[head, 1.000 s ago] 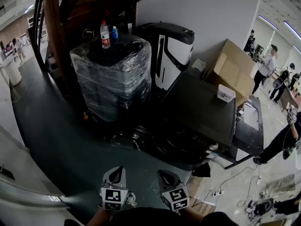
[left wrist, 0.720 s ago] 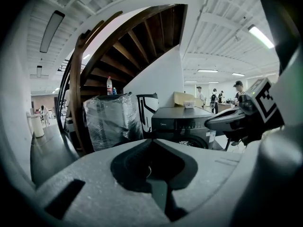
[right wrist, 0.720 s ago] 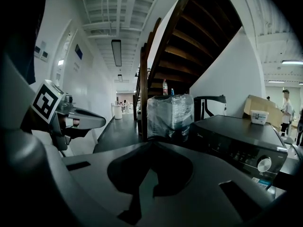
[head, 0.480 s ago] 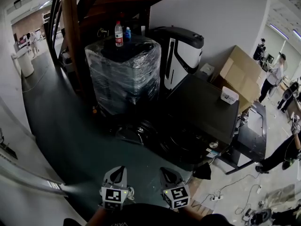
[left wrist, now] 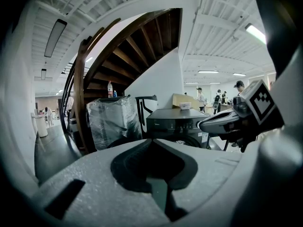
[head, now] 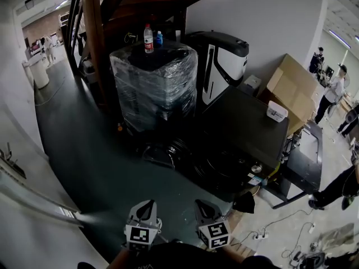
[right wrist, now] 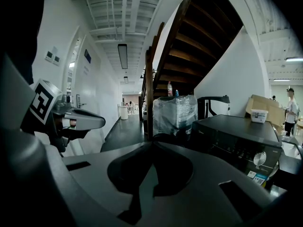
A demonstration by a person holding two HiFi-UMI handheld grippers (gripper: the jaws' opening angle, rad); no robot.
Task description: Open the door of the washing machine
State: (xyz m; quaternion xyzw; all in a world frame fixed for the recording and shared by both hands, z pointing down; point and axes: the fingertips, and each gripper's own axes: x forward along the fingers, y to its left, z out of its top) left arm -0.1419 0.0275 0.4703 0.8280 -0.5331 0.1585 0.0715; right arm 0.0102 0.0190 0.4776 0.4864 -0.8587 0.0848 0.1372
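Note:
The black front-loading washing machine [head: 247, 129] stands at the right of centre, its round door [head: 222, 170] dark and shut, facing me. It also shows in the left gripper view as the washing machine [left wrist: 177, 122] and in the right gripper view as the washing machine [right wrist: 236, 136] with a control knob. My left gripper [head: 146, 205] and right gripper [head: 202, 204] hang side by side at the bottom of the head view, well short of the machine. Both are shut and empty, seen too as the left gripper [left wrist: 151, 141] and the right gripper [right wrist: 151, 143].
A plastic-wrapped appliance [head: 154, 83] with bottles on top stands left of the machine, beside a wooden stair post [head: 95, 38]. A white-and-black unit [head: 224, 66] and a cardboard box [head: 291, 88] stand behind. A small white box [head: 277, 112] lies on the machine. Cables [head: 263, 234] lie at the right; people stand beyond.
The wrapped appliance and the washing machine have drifted to the right in the head view as I moved. Both grippers stay at the bottom edge, still shut.

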